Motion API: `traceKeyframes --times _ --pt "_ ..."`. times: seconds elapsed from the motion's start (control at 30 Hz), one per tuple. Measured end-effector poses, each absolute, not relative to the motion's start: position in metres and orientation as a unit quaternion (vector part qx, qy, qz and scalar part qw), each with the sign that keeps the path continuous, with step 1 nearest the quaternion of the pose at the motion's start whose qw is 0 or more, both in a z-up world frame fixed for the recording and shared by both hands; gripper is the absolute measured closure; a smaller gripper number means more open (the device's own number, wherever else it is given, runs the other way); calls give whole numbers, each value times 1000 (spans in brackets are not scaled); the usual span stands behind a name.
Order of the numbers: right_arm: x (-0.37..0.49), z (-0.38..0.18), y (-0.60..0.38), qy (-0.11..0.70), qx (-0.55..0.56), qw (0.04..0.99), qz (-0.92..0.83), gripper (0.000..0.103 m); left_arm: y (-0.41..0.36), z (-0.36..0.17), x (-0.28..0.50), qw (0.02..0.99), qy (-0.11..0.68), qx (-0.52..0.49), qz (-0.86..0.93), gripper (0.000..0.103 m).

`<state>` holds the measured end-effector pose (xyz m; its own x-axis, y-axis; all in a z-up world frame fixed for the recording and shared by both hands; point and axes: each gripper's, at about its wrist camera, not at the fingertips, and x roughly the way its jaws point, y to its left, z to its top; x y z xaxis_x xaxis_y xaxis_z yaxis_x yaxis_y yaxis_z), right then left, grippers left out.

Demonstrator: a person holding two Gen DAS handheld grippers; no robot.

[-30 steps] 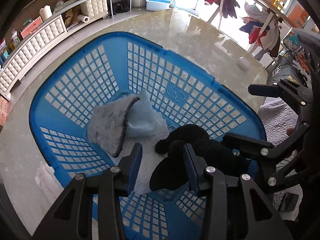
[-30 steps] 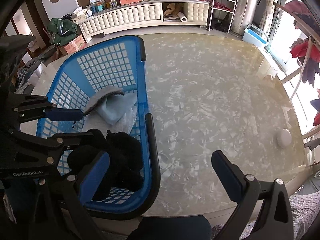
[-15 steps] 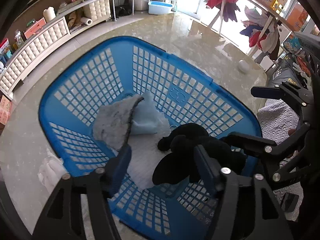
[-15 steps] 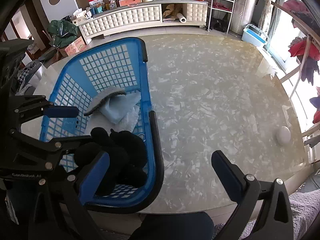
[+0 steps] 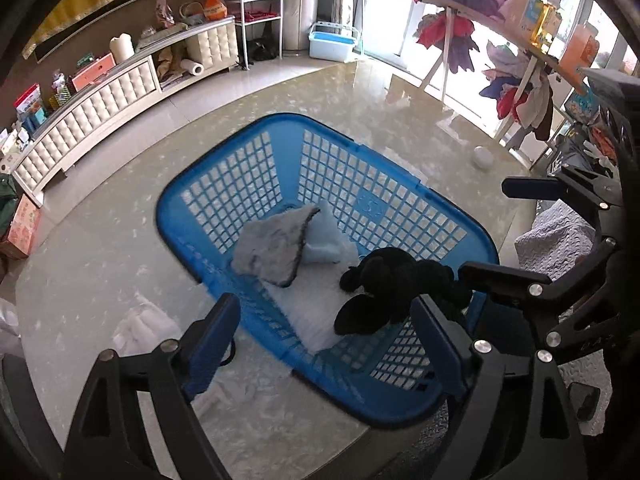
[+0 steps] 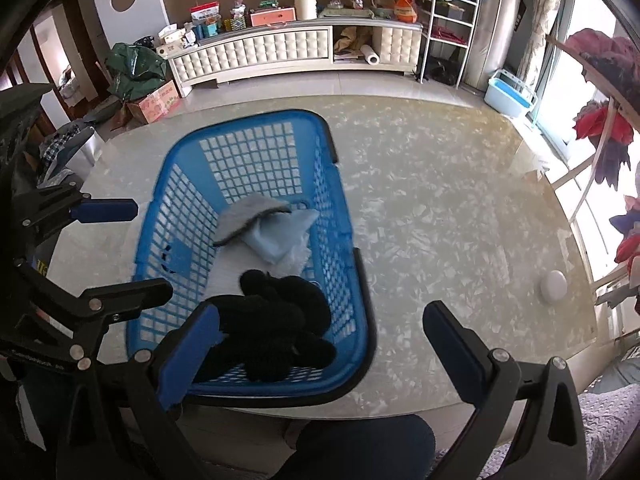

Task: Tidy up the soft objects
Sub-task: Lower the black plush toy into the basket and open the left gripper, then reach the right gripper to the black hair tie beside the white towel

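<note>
Three soft items, black plush (image 5: 394,288), grey cloth (image 5: 272,250) and pale blue cloth (image 5: 326,240), lie in my blue basket (image 5: 256,168). Left gripper (image 5: 324,340) fingers are opening, empty; right gripper (image 6: 320,344) fingers apart. White cloth (image 5: 140,328) remains on the tabletop (image 5: 100,248).

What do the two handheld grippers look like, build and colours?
Both match: left gripper and right gripper have black angular linkage arms joined by silver rivets, ending in blue padded fingers. Small white lettering marks the left one's frame in the right wrist view. No cables visible.
</note>
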<state>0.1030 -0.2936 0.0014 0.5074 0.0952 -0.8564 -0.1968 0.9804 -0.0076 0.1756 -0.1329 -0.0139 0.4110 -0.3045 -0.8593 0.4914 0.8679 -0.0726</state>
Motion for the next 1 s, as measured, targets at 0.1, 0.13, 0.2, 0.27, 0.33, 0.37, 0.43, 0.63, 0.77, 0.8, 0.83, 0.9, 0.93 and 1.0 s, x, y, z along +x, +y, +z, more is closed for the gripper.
traceKeyframes --times 0.1,0.13,0.2,0.27,0.33,0.37,0.43,0.63,0.77,0.8,0.83,0.9,0.93,1.0 --pt "99 7 -283 484 -62 868 87 1 -118 -8 167 841 479 93 -235 14" --pt "97 8 -279 483 -65 869 88 1 -113 -7 165 843 477 89 -234 14" --pt "95 11 -270 480 -71 869 92 1 -101 -3 160 846 473 81 -231 14" --pt "93 13 -260 478 -76 870 97 1 -88 1 155 851 469 74 -226 14" --pt "93 16 -249 476 -80 870 103 1 -76 5 151 855 465 68 -219 14" --pt "92 17 -242 473 -84 870 107 1 -66 7 148 858 462 64 -214 14" --pt "93 19 -230 470 -90 871 113 1 -53 9 144 862 460 57 -206 14" --pt "94 19 -192 463 -107 868 140 1 -2 9 130 872 459 34 -164 0" --pt "96 11 -164 461 -116 865 160 1 29 2 119 872 467 20 -143 0" --pt "97 9 -155 462 -116 864 165 1 35 1 117 872 469 19 -140 0" --pt "98 6 -148 463 -116 862 170 1 40 -1 114 872 471 17 -136 0" --pt "101 -2 -133 468 -119 857 182 1 50 -4 111 872 473 15 -130 0" --pt "103 -6 -124 471 -123 853 189 1 57 -6 109 871 473 14 -128 0" --pt "105 -16 -109 477 -135 846 197 1 67 -11 105 871 476 11 -124 0"
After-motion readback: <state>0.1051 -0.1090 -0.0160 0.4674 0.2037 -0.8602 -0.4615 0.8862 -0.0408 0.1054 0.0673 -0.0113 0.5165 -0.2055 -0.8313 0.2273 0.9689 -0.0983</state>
